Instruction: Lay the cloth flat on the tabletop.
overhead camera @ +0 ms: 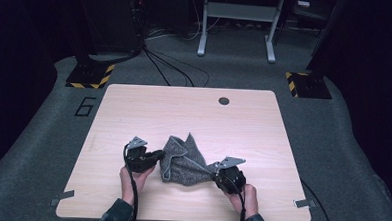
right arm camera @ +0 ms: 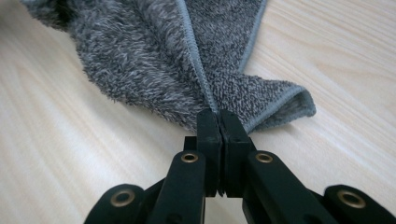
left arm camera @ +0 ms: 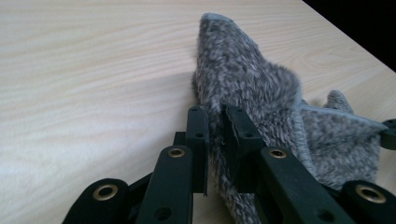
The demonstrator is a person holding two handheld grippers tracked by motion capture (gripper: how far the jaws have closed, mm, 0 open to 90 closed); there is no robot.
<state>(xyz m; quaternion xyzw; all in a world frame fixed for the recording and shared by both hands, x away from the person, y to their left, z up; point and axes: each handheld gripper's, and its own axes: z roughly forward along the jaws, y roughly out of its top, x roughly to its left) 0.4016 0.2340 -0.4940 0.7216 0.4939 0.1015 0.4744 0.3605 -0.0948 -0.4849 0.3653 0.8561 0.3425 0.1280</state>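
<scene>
Near the front of the tabletop (overhead camera: 134,108), the bunched grey towel (overhead camera: 181,162) is pinched at opposite edges by the left claw (left arm camera: 215,122) and right claw (right arm camera: 218,120), both clamped tight; gripping done, spreading or folding judged outstanding.

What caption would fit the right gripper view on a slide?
Right gripper pinches the hemmed edge of a grey towel lying crumpled on the table.

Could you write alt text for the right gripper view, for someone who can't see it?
Two black jaws of the right gripper are pinched shut on the hemmed edge of a fluffy grey towel, which lies crumpled on a pale wooden table.
</scene>
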